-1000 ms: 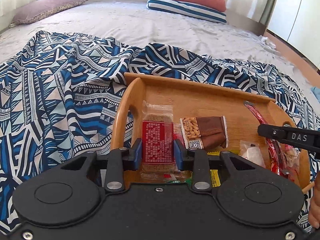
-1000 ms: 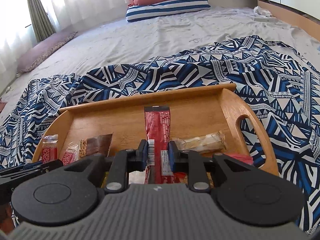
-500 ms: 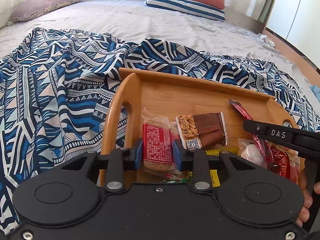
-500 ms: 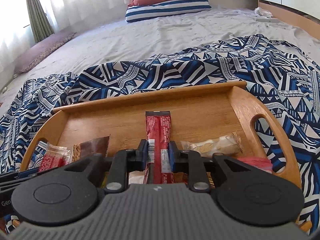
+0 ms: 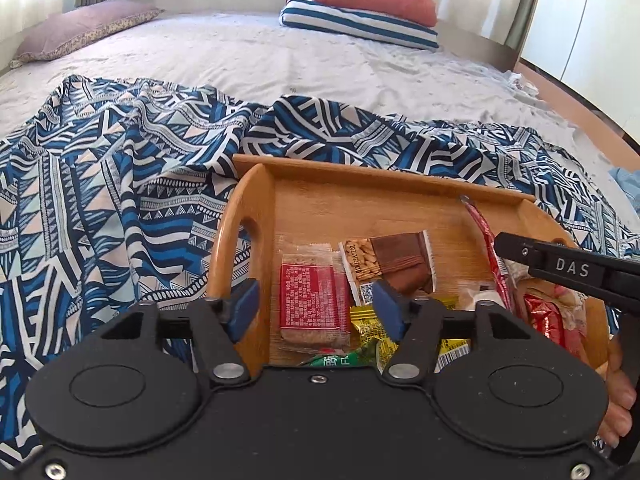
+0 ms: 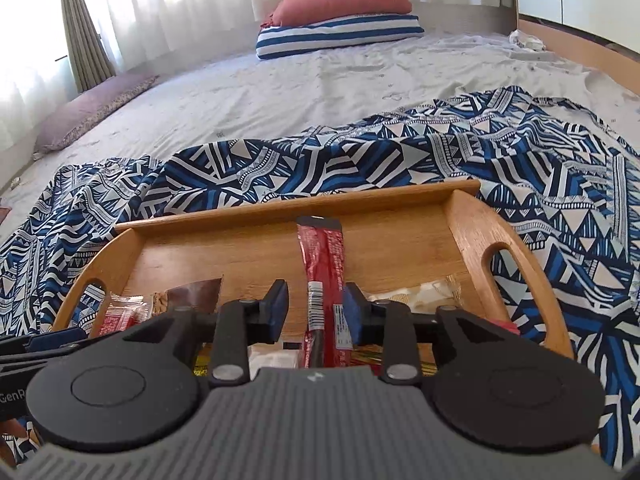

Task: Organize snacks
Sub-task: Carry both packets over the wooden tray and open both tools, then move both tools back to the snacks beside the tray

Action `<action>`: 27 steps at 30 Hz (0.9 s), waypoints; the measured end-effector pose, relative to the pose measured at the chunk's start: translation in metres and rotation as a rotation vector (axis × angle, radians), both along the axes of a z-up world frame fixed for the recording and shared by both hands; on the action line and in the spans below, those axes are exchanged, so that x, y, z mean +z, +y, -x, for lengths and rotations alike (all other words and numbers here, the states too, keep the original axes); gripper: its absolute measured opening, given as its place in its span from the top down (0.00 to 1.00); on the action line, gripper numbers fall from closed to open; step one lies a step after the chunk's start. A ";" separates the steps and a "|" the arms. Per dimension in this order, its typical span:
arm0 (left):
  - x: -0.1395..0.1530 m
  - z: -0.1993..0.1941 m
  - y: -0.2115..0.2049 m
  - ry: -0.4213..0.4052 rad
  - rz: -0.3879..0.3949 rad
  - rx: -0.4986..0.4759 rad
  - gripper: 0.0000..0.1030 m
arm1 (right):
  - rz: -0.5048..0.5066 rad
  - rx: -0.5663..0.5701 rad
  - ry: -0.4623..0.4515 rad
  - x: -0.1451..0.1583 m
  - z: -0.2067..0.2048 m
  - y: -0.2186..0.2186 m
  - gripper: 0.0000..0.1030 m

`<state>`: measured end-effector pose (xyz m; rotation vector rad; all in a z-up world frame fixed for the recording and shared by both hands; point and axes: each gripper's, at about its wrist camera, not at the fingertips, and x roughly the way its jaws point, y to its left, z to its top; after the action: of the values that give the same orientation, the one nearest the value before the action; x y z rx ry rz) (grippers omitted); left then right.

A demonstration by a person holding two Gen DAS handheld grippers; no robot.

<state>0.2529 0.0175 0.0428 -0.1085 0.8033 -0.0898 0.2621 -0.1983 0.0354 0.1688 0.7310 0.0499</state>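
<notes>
The left tool (image 5: 316, 310) gapes wide over the red square biscuit packet (image 5: 313, 297), which lies in the oblong wooden tray (image 6: 404, 200). The right tool (image 6: 315, 312) is parted too — its right pad beside the long red stick packet (image 6: 325, 276). Several snacks sit jumbled in the tray, so sorting looks unfinished.

White letters "DAS" stand on the black right gripper (image 5: 572, 268), which reaches into the left wrist view at about three o'clock. At nine o'clock in the right wrist view, the dark left gripper (image 6: 24, 364) bears the letters "GenR", cut off by the frame edge. The red snack packet (image 5: 312, 296) carries a block of white print too small to read. A QR code sits on the white edge of the brown peanut bar wrapper (image 5: 390, 260). The long red stick packet (image 6: 325, 280) shows a barcode and a small unreadable label. The green wrapper (image 5: 340, 358) has white characters, partly hidden.
</notes>
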 end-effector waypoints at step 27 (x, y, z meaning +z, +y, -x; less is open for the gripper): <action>0.034 0.129 -0.007 -0.129 0.000 -0.048 0.10 | 0.196 0.226 -0.219 0.034 0.152 0.001 0.06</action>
<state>0.1235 0.0106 0.0764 -0.0823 0.6775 -0.1407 0.1105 -0.1972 0.0692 -0.1063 0.5296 0.2085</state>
